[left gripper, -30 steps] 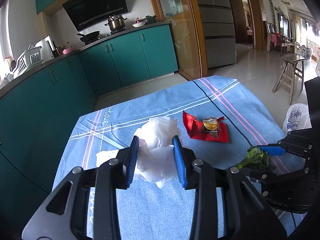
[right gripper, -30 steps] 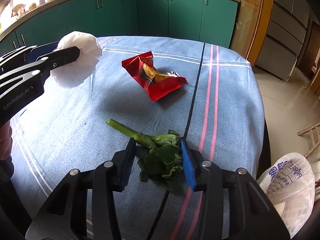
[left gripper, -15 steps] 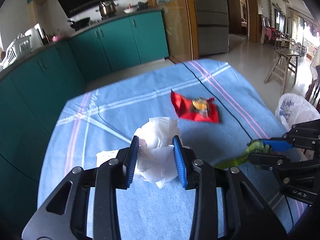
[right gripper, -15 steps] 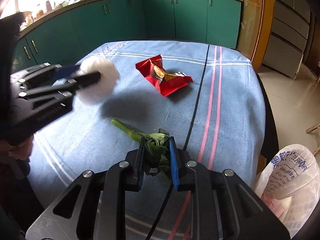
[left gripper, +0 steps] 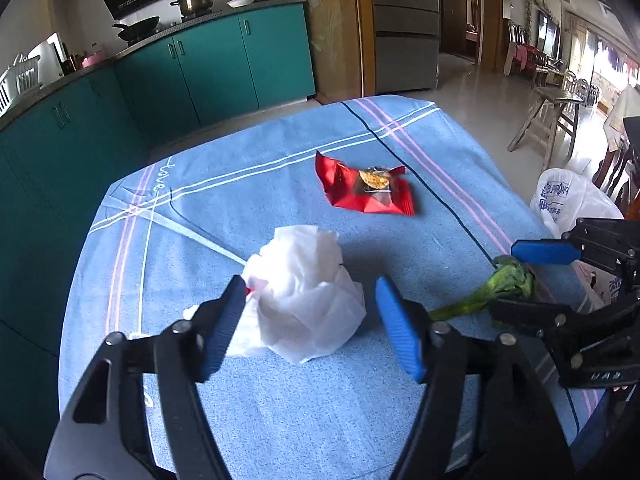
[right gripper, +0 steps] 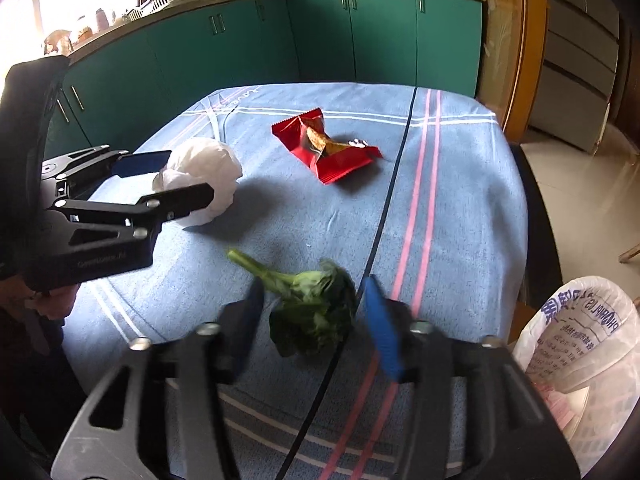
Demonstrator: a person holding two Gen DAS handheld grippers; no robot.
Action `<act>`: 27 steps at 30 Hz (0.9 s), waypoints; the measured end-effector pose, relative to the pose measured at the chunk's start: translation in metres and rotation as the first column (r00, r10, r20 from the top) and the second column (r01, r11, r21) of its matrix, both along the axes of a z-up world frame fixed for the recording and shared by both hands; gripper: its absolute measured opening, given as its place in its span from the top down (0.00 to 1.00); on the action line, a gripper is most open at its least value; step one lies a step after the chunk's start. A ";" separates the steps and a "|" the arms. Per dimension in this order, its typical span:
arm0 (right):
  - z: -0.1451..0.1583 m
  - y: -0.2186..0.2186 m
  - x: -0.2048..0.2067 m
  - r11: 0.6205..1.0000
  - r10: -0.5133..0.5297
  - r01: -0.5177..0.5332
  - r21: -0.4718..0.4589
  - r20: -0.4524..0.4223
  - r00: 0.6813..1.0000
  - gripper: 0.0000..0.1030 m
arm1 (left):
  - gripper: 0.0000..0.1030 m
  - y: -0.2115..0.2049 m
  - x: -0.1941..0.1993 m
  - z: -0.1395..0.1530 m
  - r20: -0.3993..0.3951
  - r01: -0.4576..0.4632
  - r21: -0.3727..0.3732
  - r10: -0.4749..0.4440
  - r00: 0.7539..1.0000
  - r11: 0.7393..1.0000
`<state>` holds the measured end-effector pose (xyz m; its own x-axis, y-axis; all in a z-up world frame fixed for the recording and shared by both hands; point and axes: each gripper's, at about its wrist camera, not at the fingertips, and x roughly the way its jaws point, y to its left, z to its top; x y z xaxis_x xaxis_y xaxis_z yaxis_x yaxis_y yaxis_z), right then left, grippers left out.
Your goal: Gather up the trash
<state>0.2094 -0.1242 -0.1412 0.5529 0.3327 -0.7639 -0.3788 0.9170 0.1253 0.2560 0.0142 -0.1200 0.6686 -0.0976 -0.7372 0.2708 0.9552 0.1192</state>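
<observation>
A crumpled white tissue [left gripper: 306,292] lies on the blue tablecloth [left gripper: 280,420] between the spread fingers of my left gripper [left gripper: 310,320], which is open around it. It also shows in the right wrist view [right gripper: 202,178]. A wilted green vegetable [right gripper: 312,304] sits between the fingers of my right gripper [right gripper: 316,320], which is open, fingers apart from the leaves. The vegetable shows in the left wrist view [left gripper: 500,284]. A red snack wrapper [right gripper: 326,148] lies further back on the cloth, also seen in the left wrist view [left gripper: 366,188].
A white bin lined with a printed plastic bag [right gripper: 576,344] stands beside the table's right edge, also in the left wrist view [left gripper: 568,204]. Teal kitchen cabinets [right gripper: 320,36] run behind the table. A wooden stool [left gripper: 552,120] stands on the floor at right.
Both grippers have opened: the left let go of the tissue, the right let go of the vegetable. Both items now rest on the cloth.
</observation>
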 end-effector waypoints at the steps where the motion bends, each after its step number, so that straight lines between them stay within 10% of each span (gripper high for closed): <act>1: -0.002 0.001 0.001 1.000 -0.006 0.006 -0.011 -0.003 1.000 0.42 | 0.28 -0.001 0.001 -0.001 -0.003 -0.002 0.003 0.002 1.000 1.000; 27: -0.007 0.012 0.000 0.997 -0.014 0.014 -0.079 -0.002 1.000 0.41 | 0.27 0.011 0.026 -0.016 -0.027 -0.085 0.033 0.086 0.996 0.996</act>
<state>0.2094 -0.1126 -0.1477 0.5553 0.2637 -0.7887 -0.3658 0.9292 0.0531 0.2817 0.0257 -0.1357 0.6524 -0.0172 -0.7577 0.1918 0.9709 0.1431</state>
